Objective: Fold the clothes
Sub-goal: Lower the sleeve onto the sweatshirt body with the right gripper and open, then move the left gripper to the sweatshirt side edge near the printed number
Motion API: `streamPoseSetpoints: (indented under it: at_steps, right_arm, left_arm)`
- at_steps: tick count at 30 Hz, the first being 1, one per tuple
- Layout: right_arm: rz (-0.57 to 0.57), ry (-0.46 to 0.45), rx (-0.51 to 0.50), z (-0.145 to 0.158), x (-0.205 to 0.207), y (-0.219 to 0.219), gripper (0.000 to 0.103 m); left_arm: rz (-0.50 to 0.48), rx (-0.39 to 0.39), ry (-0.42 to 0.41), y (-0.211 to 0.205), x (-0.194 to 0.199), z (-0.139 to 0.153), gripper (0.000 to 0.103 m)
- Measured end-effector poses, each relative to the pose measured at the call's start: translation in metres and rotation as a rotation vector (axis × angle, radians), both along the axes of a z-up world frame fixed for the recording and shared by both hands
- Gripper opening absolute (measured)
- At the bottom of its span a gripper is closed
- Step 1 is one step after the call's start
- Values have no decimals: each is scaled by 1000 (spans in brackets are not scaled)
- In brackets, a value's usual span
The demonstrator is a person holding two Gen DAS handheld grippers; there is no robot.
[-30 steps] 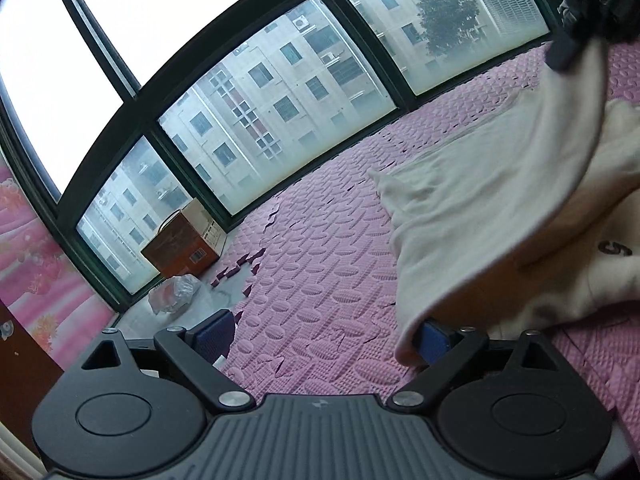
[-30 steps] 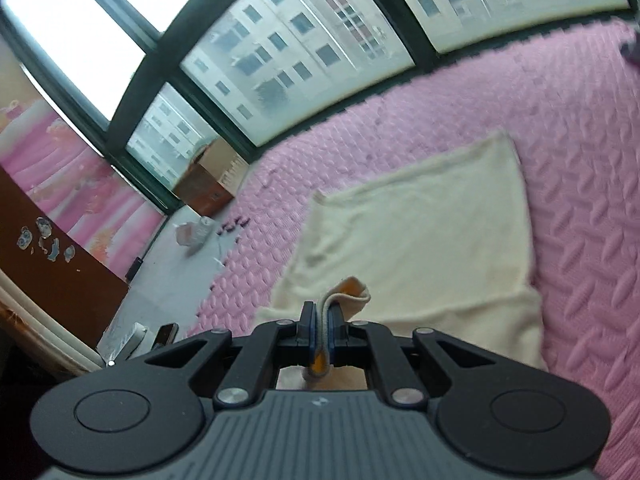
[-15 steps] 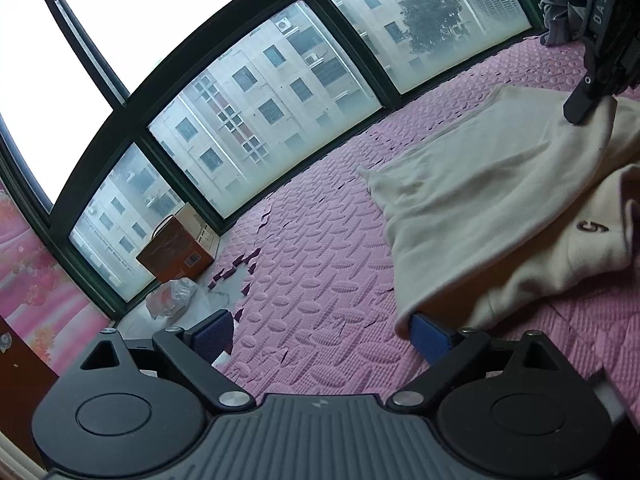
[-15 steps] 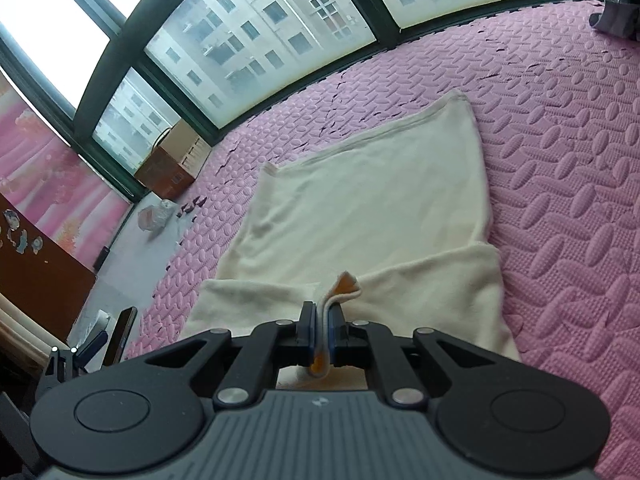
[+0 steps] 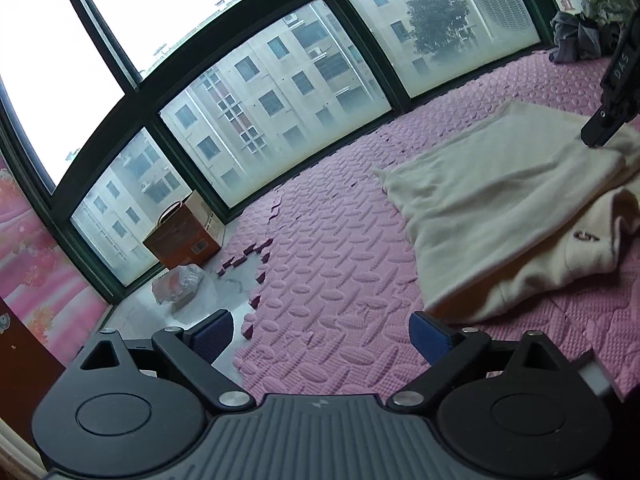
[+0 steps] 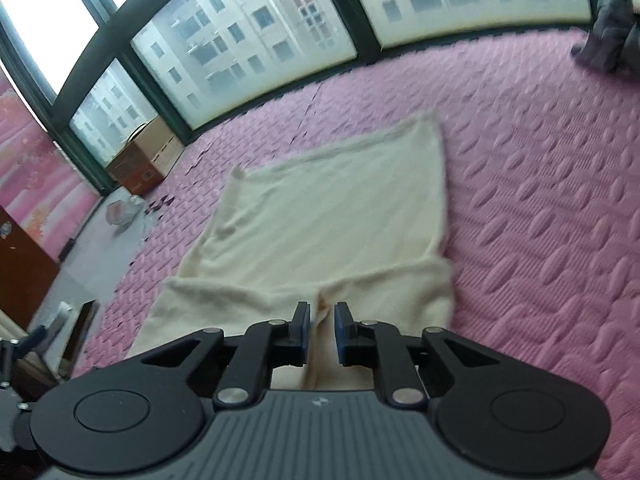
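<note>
Cardboard box [image 5: 188, 236] and a crumpled plastic bag [image 5: 178, 282] sit at about nine o'clock in the left wrist view, by the window [image 5: 276, 92], unchanged from a second ago. Lower down, the left gripper [image 5: 320, 332] has its jaws spread wide with only pink foam mat [image 5: 332, 280] between them; a second ago the cream cloth's corner lay against its right finger, and now that finger stands clear of the fabric. The cream garment [image 5: 500, 200] lies on the mat from about one to four o'clock, its nearer part folded over itself (a small dark mark shows on that part). It hung lifted from the upper right corner a second ago; now it has settled flat. At two o'clock the right gripper's dark tip touches the cloth.

In the right wrist view the right gripper [image 6: 321, 330] was clamped on a pinched fold; now its jaws are opening, the blue pads [image 6: 341, 328] apart, the cream fold between them but no longer squeezed.
</note>
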State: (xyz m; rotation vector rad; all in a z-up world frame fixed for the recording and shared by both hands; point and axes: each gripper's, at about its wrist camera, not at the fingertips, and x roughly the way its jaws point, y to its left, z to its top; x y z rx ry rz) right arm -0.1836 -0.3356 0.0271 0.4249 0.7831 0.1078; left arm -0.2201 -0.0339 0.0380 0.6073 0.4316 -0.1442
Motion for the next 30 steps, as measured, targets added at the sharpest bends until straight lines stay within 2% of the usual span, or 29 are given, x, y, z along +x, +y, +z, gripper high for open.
streamPoseSetpoints:
  at_steps: [3, 7, 11, 17, 24, 30]
  right_arm:
    - [49, -52, -53, 9, 1, 11, 13]
    - [129, -62, -72, 8, 10, 28, 13]
    - [166, -53, -78, 3, 19, 38, 13]
    - [184, -32, -101, -2, 25, 42, 13]
    - [176, -19, -92, -9, 25, 35, 12]
    - [183, -20, -78, -12, 26, 28, 12]
  left_arm:
    - [-31, -39, -11, -4, 3, 13, 97]
    - [-85, -125, 3, -17, 15, 25, 95]
    - [-156, -234, 65, -34, 34, 28, 90]
    - [-205, -320, 203, -54, 70, 14, 74]
    - [-195, -365, 315, -62, 100, -6, 61]
    - [-175, -344, 336, -63, 105, -15, 63]
